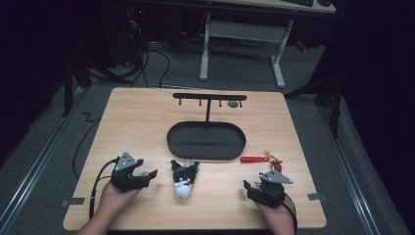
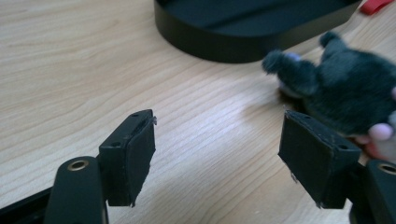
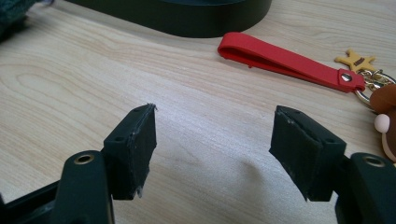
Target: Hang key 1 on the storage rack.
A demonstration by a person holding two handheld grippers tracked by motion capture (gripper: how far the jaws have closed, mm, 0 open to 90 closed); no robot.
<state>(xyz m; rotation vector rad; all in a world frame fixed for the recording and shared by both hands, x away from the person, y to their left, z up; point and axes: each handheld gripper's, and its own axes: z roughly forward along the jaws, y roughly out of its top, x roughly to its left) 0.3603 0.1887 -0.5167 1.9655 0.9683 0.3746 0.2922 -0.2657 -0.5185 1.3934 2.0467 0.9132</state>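
Observation:
A dark plush toy (image 1: 184, 177) with a white lower end lies near the front middle of the wooden table (image 1: 137, 122). A red strap keychain (image 1: 259, 158) with gold and brown charms lies right of the black oval base (image 1: 206, 140) of a hook stand (image 1: 209, 97). My left gripper (image 1: 149, 177) rests open to the left of the plush, whose fur (image 2: 345, 88) shows past its right jaw. My right gripper (image 1: 248, 188) rests open near the front right, with bare wood between its jaws (image 3: 212, 154) and the red strap (image 3: 285, 60) ahead of them.
A small grey object (image 1: 233, 104) hangs from one hook of the stand. The table's front edge runs just behind both hands. Beyond the table stand a white desk frame (image 1: 242, 34) and cables on a dark floor.

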